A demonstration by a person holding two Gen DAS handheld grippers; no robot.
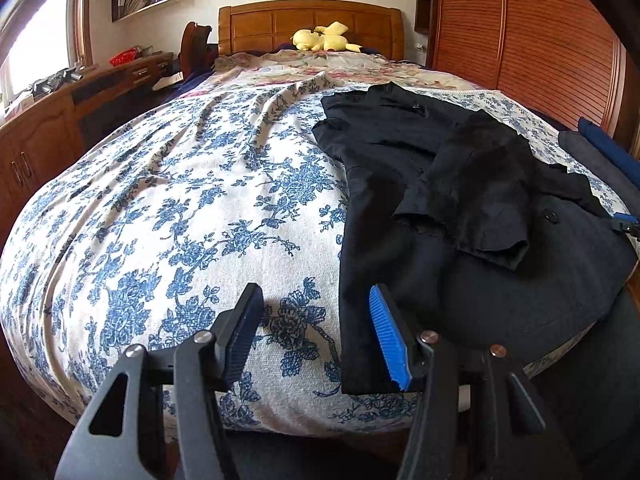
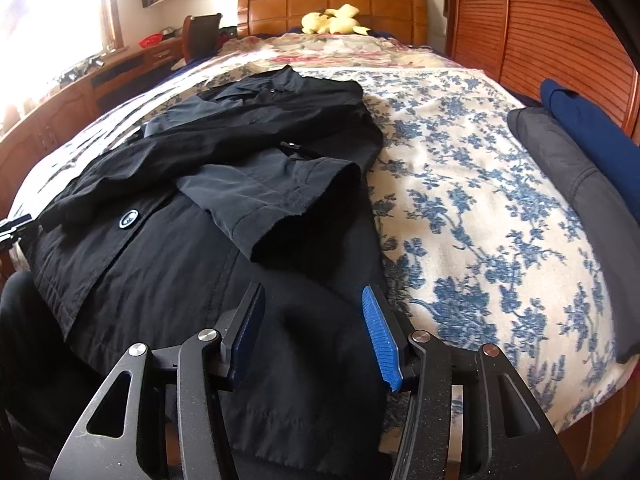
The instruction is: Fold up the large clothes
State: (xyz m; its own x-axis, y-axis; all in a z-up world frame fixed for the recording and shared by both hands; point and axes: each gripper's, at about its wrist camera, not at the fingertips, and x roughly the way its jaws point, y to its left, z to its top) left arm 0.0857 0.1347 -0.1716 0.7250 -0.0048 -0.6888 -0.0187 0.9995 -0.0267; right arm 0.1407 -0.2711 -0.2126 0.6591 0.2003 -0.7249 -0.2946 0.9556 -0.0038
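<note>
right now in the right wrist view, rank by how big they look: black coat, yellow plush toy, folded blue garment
1. black coat, largest by far
2. folded blue garment
3. yellow plush toy, smallest, though it lies farthest off by the headboard, so its true size is unsure

A coat [image 2: 200,216] lies spread on the bed cover [image 1: 168,208], its hem toward the foot of the bed, its collar toward the headboard [image 1: 308,24] — both sleeves folded across its front. Right of it, along the bed's edge, lie folded clothes [image 2: 576,160]. A soft toy [image 1: 324,38] sits before the headboard — a desk [image 1: 80,96] stands left of the bed.
</note>
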